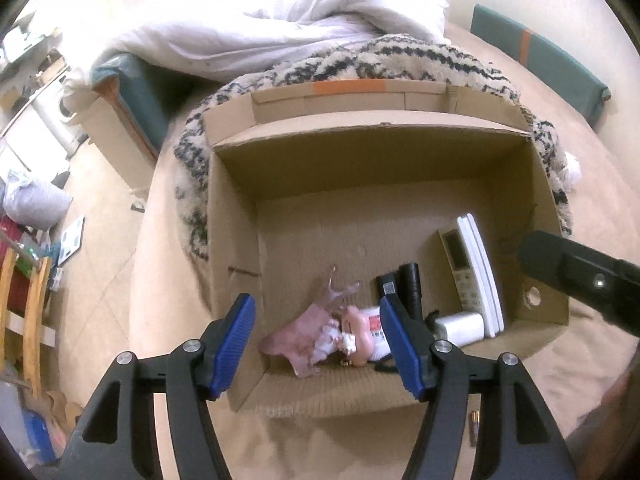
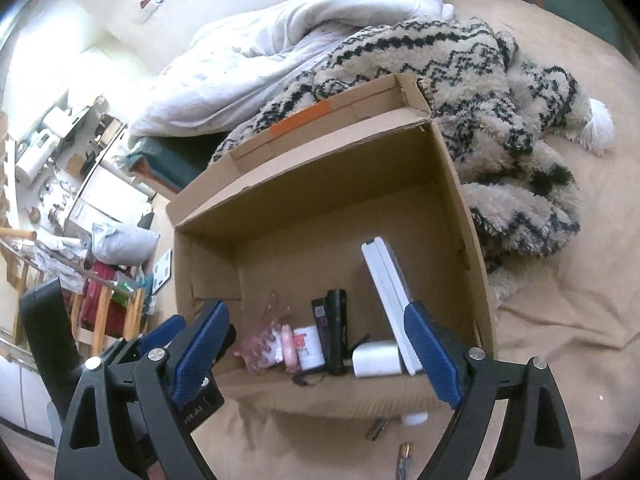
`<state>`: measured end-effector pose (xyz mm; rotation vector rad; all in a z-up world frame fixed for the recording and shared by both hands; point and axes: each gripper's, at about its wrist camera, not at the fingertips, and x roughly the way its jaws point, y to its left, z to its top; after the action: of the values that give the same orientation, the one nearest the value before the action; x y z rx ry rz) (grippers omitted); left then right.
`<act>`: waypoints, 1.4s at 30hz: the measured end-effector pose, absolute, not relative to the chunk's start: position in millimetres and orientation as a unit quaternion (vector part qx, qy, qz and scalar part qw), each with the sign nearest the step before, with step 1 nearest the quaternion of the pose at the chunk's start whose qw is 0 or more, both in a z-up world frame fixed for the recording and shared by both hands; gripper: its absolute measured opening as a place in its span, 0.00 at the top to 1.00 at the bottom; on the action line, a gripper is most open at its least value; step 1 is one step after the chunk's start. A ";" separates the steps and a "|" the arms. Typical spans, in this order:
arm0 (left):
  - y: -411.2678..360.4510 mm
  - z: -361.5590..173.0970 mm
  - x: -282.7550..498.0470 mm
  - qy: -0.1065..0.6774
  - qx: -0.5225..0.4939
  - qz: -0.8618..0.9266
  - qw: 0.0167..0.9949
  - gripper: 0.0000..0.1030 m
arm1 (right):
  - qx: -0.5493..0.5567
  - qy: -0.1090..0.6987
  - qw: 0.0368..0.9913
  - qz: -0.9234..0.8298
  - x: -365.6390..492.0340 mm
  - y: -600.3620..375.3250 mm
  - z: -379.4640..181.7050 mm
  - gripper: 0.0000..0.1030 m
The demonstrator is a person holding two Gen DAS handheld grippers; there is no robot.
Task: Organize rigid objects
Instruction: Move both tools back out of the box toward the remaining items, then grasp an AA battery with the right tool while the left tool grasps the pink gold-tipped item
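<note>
An open cardboard box (image 1: 372, 168) stands on the bed. On its floor near the front wall lie a pink doll (image 1: 356, 328), a white bottle with a red label (image 2: 308, 346), a black flashlight (image 2: 336, 320), a white remote (image 1: 460, 268) leaning on a flat white case (image 2: 390, 292), and a white block (image 2: 376, 358). My left gripper (image 1: 316, 302) hovers open above the doll, nothing between its blue pads. My right gripper (image 2: 316, 308) stands wide open over the box's front right, also holding nothing. Its black body (image 1: 580, 276) shows in the left wrist view.
A shaggy black-and-cream blanket (image 2: 500, 120) and a white duvet (image 2: 280, 48) lie behind the box. On the beige sheet in front of the box are a battery (image 2: 404, 456), a small metal cylinder (image 2: 376, 428) and a white cap (image 2: 414, 419). Cluttered floor and a wooden rack (image 1: 32, 320) lie left.
</note>
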<state>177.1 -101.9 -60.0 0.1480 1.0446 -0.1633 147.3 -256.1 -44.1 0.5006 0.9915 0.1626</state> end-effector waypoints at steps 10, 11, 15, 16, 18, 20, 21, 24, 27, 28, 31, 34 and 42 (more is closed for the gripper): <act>-82.7 -59.3 134.7 0.518 0.049 -0.068 0.851 0.39 | 0.237 0.482 0.839 0.086 98.0 -252.7 -48.3 0.08; -80.2 -59.5 130.0 0.520 0.049 -0.067 0.850 0.39 | 0.239 0.485 0.837 0.085 92.5 -253.8 -49.9 0.08; -69.6 -65.2 114.1 0.529 0.045 -0.057 0.846 0.39 | 0.257 0.496 0.825 0.086 78.1 -259.3 -60.2 0.08; -66.0 -67.7 111.1 0.534 0.039 -0.055 0.843 0.39 | 0.261 0.501 0.821 0.085 76.4 -260.5 -63.7 0.08; -61.9 -71.9 108.4 0.542 0.030 -0.054 0.838 0.39 | 0.266 0.510 0.814 0.081 73.2 -261.8 -70.5 0.08; -58.4 -74.2 107.6 0.549 0.018 -0.051 0.834 0.39 | 0.267 0.520 0.807 0.075 71.8 -261.6 -76.4 0.08; -57.2 -74.4 107.0 0.550 0.013 -0.050 0.834 0.39 | 0.269 0.525 0.804 0.074 72.1 -261.5 -80.3 0.08; -54.0 -76.7 106.2 0.547 0.006 -0.047 0.836 0.39 | 0.271 0.545 0.791 0.064 75.8 -261.8 -94.6 0.08; -52.7 -83.3 107.7 0.553 0.010 -0.043 0.832 0.39 | 0.300 0.565 0.765 0.075 80.3 -261.6 -113.3 0.19; -51.8 -86.4 109.0 0.557 0.008 -0.041 0.829 0.39 | 0.307 0.573 0.755 0.080 82.5 -259.8 -120.8 0.29; -49.5 -90.9 111.8 0.567 -0.005 -0.042 0.823 0.39 | 0.308 0.603 0.732 0.075 91.1 -251.1 -143.7 0.56; -49.8 -91.9 113.0 0.568 -0.008 -0.042 0.822 0.39 | 0.292 0.625 0.721 0.061 104.3 -240.2 -160.5 0.58; -53.2 -94.0 111.8 0.568 0.001 -0.044 0.822 0.39 | 0.205 0.649 0.732 0.007 121.8 -213.2 -191.5 0.68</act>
<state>111.8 -53.2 -94.0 0.0031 1.2082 -0.0939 121.8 -213.2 -191.5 0.4513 1.4281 0.0163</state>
